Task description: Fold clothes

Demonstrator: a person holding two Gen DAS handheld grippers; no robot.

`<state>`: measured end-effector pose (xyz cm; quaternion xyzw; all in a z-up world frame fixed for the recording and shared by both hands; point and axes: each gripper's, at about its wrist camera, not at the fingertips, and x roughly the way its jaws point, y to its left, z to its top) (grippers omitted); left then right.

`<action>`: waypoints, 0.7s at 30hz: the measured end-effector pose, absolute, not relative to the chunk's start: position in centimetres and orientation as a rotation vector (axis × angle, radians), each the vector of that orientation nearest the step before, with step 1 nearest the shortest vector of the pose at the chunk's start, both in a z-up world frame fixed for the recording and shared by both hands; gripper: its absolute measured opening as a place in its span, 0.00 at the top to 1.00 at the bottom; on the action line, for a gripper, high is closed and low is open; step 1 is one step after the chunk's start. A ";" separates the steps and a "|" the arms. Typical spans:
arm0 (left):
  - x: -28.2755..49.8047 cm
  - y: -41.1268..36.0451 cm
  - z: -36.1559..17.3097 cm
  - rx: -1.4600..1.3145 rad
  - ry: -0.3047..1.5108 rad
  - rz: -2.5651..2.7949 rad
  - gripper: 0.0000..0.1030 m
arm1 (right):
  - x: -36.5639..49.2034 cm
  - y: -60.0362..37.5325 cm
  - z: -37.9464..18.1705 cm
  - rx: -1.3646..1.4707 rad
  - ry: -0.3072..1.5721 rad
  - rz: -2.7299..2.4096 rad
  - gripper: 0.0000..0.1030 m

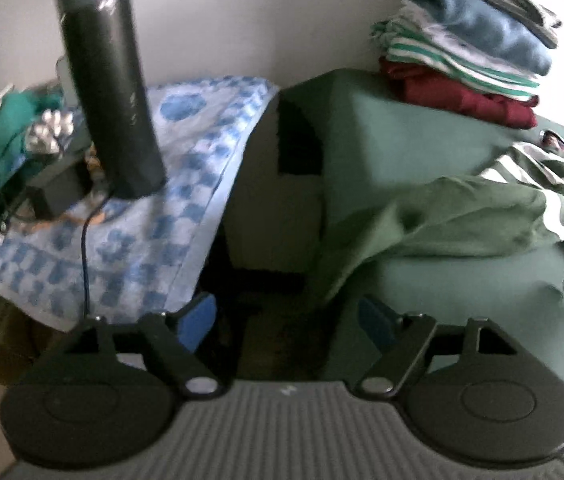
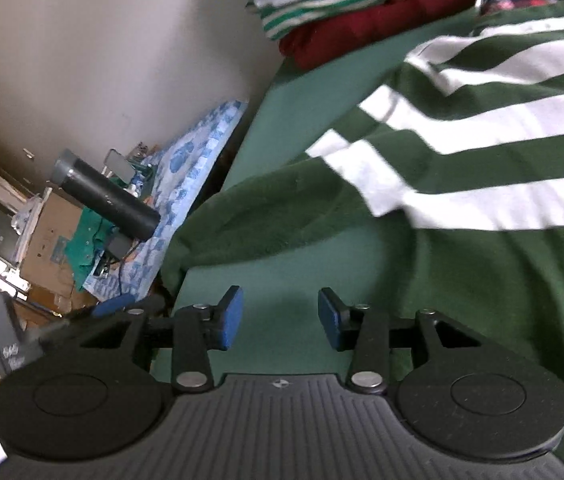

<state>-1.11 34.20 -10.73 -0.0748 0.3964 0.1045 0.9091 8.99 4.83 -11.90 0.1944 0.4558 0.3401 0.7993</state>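
Left gripper (image 1: 286, 322): lowest in the left wrist view, jaws spread wide, nothing between the blue pads, over the dark gap beside the table edge.
Right gripper (image 2: 279, 320): bottom centre of the right wrist view, jaws parted, empty, above bare green table (image 2: 282, 264).
Striped shirt (image 2: 482, 128): green with white bands, fills the right half of the right wrist view, lying spread and rumpled on the table.
Sleeve (image 1: 434, 216): plain green, crumpled, centre right of the left wrist view, hanging toward the table edge.
Handling: probably light, soft and limp; it should sag and bunch, not slide.
Where to grip: likely the sleeve cuff or the hem edge, pinching one layer.
Folded stack (image 1: 466, 52): upper right, red, striped and blue pieces.
Black cylinder (image 1: 109, 80): upper left, on a blue patterned cloth (image 1: 185, 184).
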 end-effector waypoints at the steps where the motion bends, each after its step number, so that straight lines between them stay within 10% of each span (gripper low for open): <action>1: -0.8 34.7 -11.0 -0.190 0.823 0.201 0.23 | 9.1 5.3 -11.9 0.414 0.978 0.732 0.55; 6: 1.1 35.4 -12.2 -0.233 0.817 0.165 0.35 | 9.1 6.6 -12.0 0.385 0.958 0.749 0.53; 8: 1.6 35.2 -12.3 -0.242 0.794 0.123 0.57 | 9.2 6.4 -12.1 0.396 0.949 0.749 0.53; 10: 1.9 35.2 -12.1 -0.276 0.781 0.061 0.99 | 9.3 6.1 -12.4 0.432 0.942 0.743 0.52; 21: 2.1 35.3 -4.9 -0.352 0.729 0.026 1.00 | 9.1 8.4 -12.2 0.300 0.793 0.680 0.35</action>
